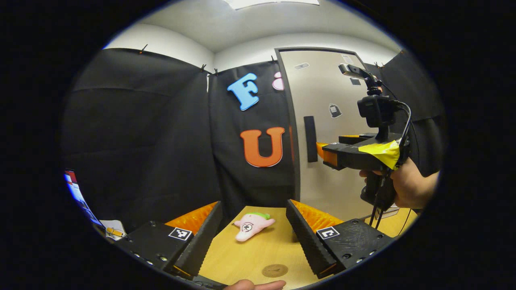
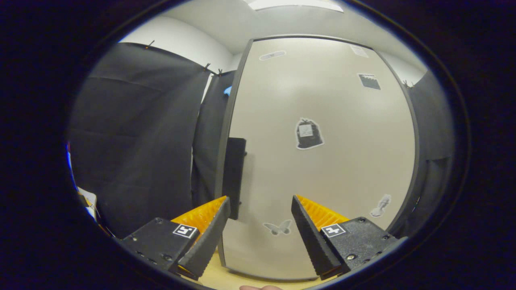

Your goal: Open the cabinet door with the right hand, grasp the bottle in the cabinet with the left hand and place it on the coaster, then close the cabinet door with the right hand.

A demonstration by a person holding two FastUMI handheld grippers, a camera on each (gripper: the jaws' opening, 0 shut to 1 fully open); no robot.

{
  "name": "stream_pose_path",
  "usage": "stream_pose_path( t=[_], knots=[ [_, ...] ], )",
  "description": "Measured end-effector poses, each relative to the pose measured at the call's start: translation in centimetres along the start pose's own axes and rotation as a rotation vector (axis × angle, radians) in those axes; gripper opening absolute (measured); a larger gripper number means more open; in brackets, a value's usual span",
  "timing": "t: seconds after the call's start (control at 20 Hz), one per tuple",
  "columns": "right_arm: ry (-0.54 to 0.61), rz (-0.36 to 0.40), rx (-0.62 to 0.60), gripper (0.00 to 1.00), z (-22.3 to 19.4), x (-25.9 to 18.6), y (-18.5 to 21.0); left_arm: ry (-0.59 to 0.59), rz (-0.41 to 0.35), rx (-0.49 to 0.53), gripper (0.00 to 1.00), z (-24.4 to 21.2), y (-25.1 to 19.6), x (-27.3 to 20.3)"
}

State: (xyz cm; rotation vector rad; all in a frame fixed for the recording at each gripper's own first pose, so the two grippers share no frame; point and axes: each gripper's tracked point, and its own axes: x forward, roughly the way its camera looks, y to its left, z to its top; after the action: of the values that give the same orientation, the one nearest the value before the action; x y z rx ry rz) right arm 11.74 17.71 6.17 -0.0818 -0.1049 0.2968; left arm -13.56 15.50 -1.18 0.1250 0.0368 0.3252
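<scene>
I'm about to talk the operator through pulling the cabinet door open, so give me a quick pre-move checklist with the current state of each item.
1. Cabinet door shut, ready to be pulled: ok.
2. Right gripper open, to take the handle: ok.
3. Right gripper lined up on the door handle: not ok, the handle sits left of the gap between the fingers.
4. Left gripper open and empty for the bottle: ok.
5. Coaster free on the table: ok; the pink plush toy lies apart from it.
6. Bottle inside the cabinet: cannot tell, door shut.

Right claw (image 1: 322, 155): black body, yellow tape patch, camera on top, black cables; left claw (image 1: 254, 237) has square markers, screws.
</scene>
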Motion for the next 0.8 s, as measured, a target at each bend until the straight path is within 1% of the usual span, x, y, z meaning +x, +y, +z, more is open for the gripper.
stream_pose_path(
  t=[0.15, 0.25, 0.3, 0.4, 0.45, 0.5, 0.55, 0.6, 0.65, 0.8],
  knots=[
    [0.021, 0.012, -0.003, 0.99, -0.4, 2.3, 2.2, 0.015, 0.072, 0.002, 0.96, -0.2, 3.4, -0.8],
    [0.057, -0.01, -0.023, 0.99, -1.3, 3.3, 2.5, 0.023, 0.107, 0.006, 0.96, -0.6, 5.0, -1.7],
    [0.08, -0.022, -0.016, 0.98, -1.9, 3.8, 2.6, 0.027, 0.126, 0.007, 0.96, -0.6, 5.6, -2.3],
    [0.05, -0.036, 0.01, 0.93, -1.5, 4.0, 2.5, 0.04, 0.159, 0.001, 0.96, -1.4, 7.3, -3.1],
    [0.052, -0.036, 0.009, 0.82, -1.4, 4.2, 2.6, 0.05, 0.17, -0.008, 0.96, -2.0, 8.2, -3.1],
    [0.065, -0.048, -0.014, 0.77, -1.8, 4.4, 2.4, 0.062, 0.176, -0.019, 0.96, -2.5, 8.8, -3.1],
    [0.098, -0.01, -0.03, 0.59, -2.6, 4.7, 2.9, 0.072, 0.181, -0.026, 0.96, -2.8, 9.2, -3.1],
    [0.092, -0.02, -0.034, 0.48, -2.6, 4.5, 2.9, 0.081, 0.181, -0.03, 0.96, -3.0, 9.4, -3.0],
    [0.101, -0.014, -0.032, 0.38, -2.7, 4.6, 2.9, 0.083, 0.18, -0.031, 0.96, -3.2, 9.5, -3.1],
    [0.136, 0.032, -0.015, 0.33, -2.7, 4.3, 3.0, 0.075, 0.148, -0.038, 0.96, -3.4, 9.0, -2.9]
  ],
)
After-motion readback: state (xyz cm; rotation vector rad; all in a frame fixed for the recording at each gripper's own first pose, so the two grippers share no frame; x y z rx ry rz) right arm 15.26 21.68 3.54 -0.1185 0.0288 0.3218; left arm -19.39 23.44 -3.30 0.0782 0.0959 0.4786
